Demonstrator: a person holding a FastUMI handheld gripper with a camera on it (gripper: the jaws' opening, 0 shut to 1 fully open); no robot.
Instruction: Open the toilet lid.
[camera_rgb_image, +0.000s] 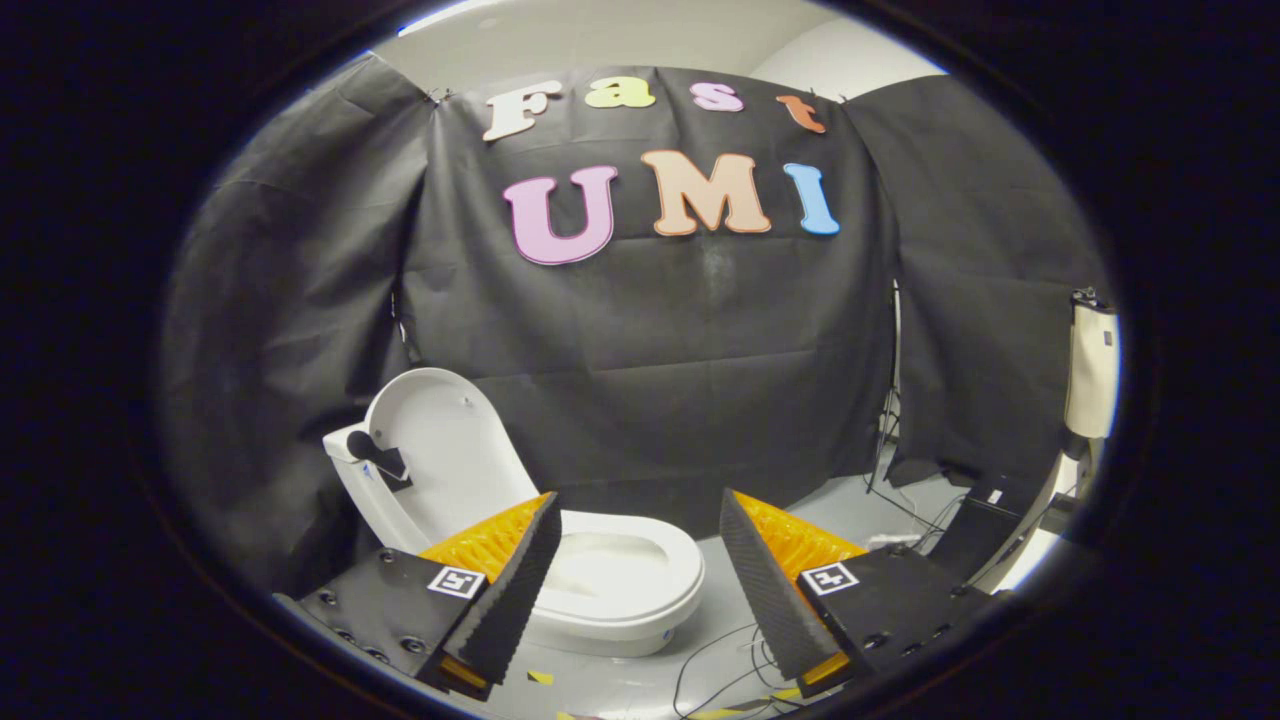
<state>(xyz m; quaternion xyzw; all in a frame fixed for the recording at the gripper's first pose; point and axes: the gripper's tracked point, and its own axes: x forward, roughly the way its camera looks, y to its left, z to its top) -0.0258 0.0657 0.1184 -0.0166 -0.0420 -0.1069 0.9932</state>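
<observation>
Gripper view: the toilet lid (440, 440) is seen already raised, standing nearly upright against the tank behind the toilet (615, 590), so that the seat and the bowl opening are left exposed. The tool (635, 575) is held with its fingers wide apart and nothing is gripped between them; the seat lies just ahead of and between the fingers, with the lid beyond the left one. Opening is judged done, and only withdrawal appears to be left.
</observation>
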